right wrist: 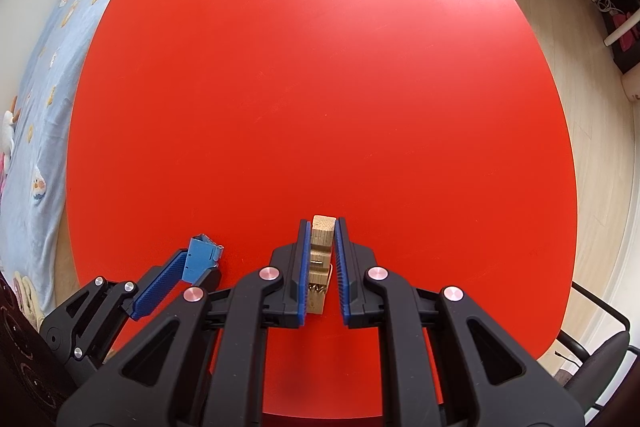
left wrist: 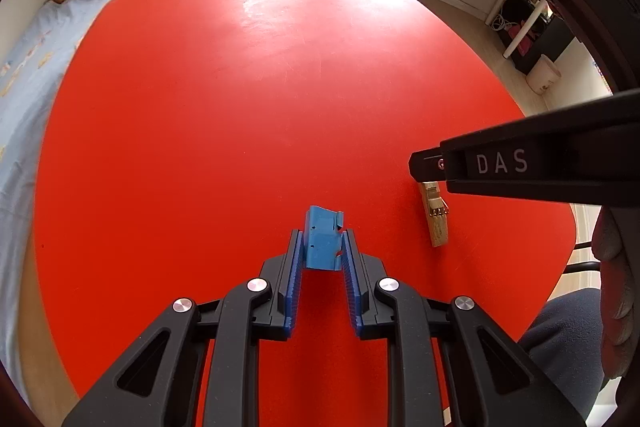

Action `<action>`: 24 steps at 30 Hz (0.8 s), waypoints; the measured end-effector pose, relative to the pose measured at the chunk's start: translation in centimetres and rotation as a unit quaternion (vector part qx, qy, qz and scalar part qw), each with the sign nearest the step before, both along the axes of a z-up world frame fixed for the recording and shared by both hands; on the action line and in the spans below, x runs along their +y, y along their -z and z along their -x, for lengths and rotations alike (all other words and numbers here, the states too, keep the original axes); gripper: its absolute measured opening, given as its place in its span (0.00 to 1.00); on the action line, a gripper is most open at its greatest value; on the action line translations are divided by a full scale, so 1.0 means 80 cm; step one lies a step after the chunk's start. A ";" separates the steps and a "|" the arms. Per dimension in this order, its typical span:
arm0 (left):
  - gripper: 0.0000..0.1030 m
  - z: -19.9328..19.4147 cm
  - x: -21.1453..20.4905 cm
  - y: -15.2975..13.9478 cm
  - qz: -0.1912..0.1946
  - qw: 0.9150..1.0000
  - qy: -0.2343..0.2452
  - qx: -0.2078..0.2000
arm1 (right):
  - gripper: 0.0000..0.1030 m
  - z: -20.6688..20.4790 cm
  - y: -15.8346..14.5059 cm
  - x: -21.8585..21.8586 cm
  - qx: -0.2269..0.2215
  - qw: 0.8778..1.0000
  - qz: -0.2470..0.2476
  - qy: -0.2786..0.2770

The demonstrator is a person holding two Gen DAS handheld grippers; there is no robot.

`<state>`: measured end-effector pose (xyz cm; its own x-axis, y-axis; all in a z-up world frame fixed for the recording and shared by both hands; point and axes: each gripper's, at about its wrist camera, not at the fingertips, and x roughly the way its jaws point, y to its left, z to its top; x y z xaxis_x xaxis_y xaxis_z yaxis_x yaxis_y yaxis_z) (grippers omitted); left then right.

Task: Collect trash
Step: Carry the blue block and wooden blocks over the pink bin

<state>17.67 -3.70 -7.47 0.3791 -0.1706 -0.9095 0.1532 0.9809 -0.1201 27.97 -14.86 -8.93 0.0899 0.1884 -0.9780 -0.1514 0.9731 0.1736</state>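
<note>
One red table, one blue clip, one wooden clothespin, two hand-held grippers

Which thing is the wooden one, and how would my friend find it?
Find the big red table. Near its front edge, the right gripper pinches a wooden clothespin. It is tan with a metal spring, unlike the blue piece in the left gripper.

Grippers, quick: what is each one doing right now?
Left gripper: closed on the small blue plastic piece on the red table.
Right gripper: closed on the tan wooden clothespin.
</note>
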 end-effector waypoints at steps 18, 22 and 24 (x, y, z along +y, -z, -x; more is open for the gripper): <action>0.19 0.075 0.020 -0.067 0.011 0.998 -0.026 -0.050 | 0.11 0.052 -0.049 -0.033 -0.061 0.997 -0.035 -0.028; 0.19 0.095 0.024 -0.078 0.018 0.998 -0.025 -0.060 | 0.11 0.070 -0.070 -0.041 -0.082 0.995 -0.048 -0.041; 0.19 0.104 0.027 -0.082 0.020 0.997 -0.026 -0.065 | 0.11 0.083 -0.079 -0.046 -0.091 0.993 -0.057 -0.048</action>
